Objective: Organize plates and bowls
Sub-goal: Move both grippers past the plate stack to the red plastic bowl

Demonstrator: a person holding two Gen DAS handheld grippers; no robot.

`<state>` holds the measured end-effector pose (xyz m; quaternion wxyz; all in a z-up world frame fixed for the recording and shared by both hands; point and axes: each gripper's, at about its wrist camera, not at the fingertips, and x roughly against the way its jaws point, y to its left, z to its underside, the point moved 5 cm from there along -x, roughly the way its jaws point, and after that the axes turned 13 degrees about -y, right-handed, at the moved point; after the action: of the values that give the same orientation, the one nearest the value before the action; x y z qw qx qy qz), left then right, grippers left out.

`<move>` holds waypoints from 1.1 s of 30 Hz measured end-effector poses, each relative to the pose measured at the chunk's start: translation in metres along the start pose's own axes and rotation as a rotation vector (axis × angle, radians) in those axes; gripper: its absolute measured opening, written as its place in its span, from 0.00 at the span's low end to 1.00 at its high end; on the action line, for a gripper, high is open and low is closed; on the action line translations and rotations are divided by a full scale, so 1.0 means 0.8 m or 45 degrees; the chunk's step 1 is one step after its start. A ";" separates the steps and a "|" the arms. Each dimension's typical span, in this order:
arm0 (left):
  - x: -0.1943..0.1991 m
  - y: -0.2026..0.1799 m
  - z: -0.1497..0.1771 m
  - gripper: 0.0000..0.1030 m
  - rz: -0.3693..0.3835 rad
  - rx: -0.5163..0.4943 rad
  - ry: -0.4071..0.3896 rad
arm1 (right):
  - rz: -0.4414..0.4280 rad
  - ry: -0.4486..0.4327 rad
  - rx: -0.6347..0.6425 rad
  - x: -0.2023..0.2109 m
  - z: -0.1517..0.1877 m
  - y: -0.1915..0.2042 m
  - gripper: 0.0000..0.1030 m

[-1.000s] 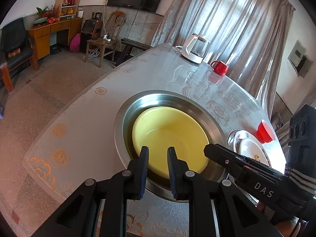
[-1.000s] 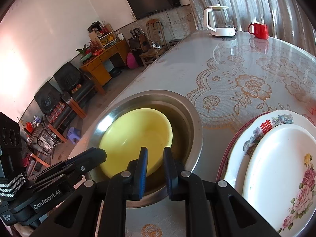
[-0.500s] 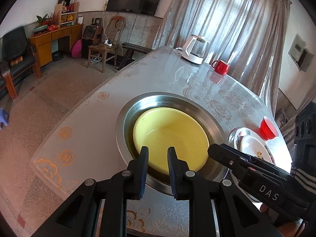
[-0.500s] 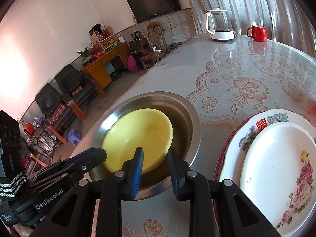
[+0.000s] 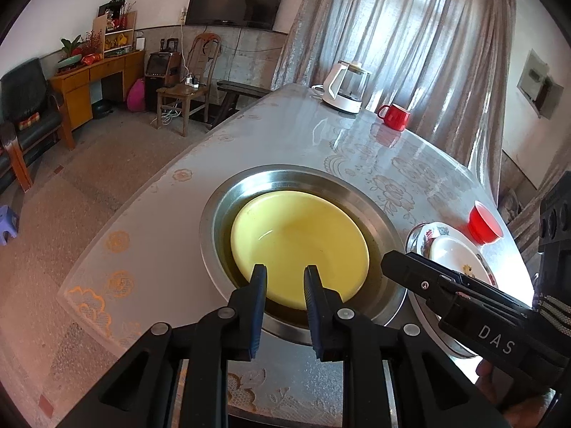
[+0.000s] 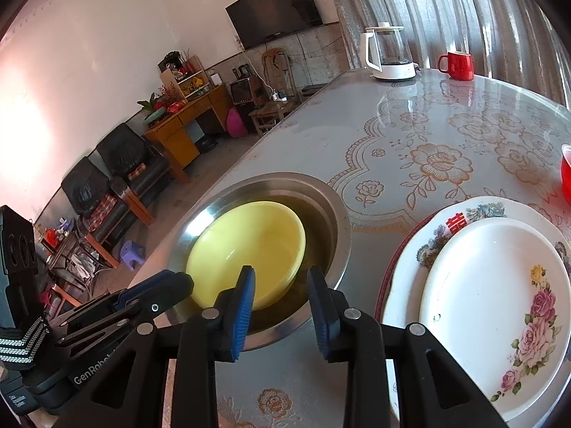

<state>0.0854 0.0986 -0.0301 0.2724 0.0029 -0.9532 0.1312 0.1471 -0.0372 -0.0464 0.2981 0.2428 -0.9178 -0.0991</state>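
Yellow bowl (image 5: 298,246) sits nested inside the steel basin (image 5: 385,224), which rests on the worktop (image 6: 410,142); judged from that, the nesting is done and both tools hover at the basin's near rim only because they are letting go. The right tool (image 6: 280,303) has just been opening, with nothing between its jaws, so it is released. The left tool (image 5: 283,301) stands nearly clenched and empty, its pads short of the bowl. Right of the basin, almost touching its rim, lies a stack of plates (image 6: 492,285), white one on top. Beyond those plates stands a red cup (image 5: 483,223). Far behind the basin are a kettle (image 5: 344,87) and a red mug (image 5: 394,116), well apart. Nothing blocks the basin; the right tool lies low across the basin's plate side.
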 end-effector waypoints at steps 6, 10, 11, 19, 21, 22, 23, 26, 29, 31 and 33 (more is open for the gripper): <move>0.003 -0.008 0.000 0.21 0.016 -0.026 0.001 | 0.016 -0.012 -0.029 0.006 -0.002 -0.011 0.31; 0.004 -0.017 0.001 0.22 0.026 -0.047 0.003 | 0.027 -0.025 -0.044 0.013 -0.004 -0.017 0.31; 0.003 -0.018 0.001 0.23 0.028 -0.050 0.006 | 0.030 -0.028 -0.048 0.015 -0.004 -0.018 0.31; 0.004 -0.033 0.002 0.24 0.048 -0.081 0.005 | 0.074 -0.053 -0.049 0.026 -0.006 -0.027 0.36; 0.004 -0.036 0.002 0.25 0.055 -0.092 0.004 | 0.093 -0.061 -0.049 0.029 -0.007 -0.032 0.36; 0.004 -0.038 0.003 0.25 0.059 -0.096 0.005 | 0.102 -0.065 -0.048 0.031 -0.007 -0.034 0.36; 0.003 -0.040 0.003 0.26 0.062 -0.100 0.005 | 0.112 -0.070 -0.047 0.033 -0.006 -0.036 0.37; 0.001 -0.045 0.005 0.26 0.072 -0.112 0.012 | 0.147 -0.082 -0.044 0.038 -0.006 -0.044 0.37; 0.002 -0.054 0.006 0.26 0.083 -0.132 0.012 | 0.177 -0.095 -0.041 0.044 -0.007 -0.050 0.37; 0.002 -0.059 0.006 0.26 0.089 -0.147 0.010 | 0.194 -0.102 -0.045 0.048 -0.007 -0.055 0.37; 0.002 -0.064 0.006 0.27 0.095 -0.159 0.007 | 0.213 -0.109 -0.048 0.051 -0.008 -0.059 0.37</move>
<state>0.0853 0.0479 -0.0203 0.2697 -0.0501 -0.9582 0.0815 0.1406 -0.0989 -0.0362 0.2702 0.1552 -0.9448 -0.1012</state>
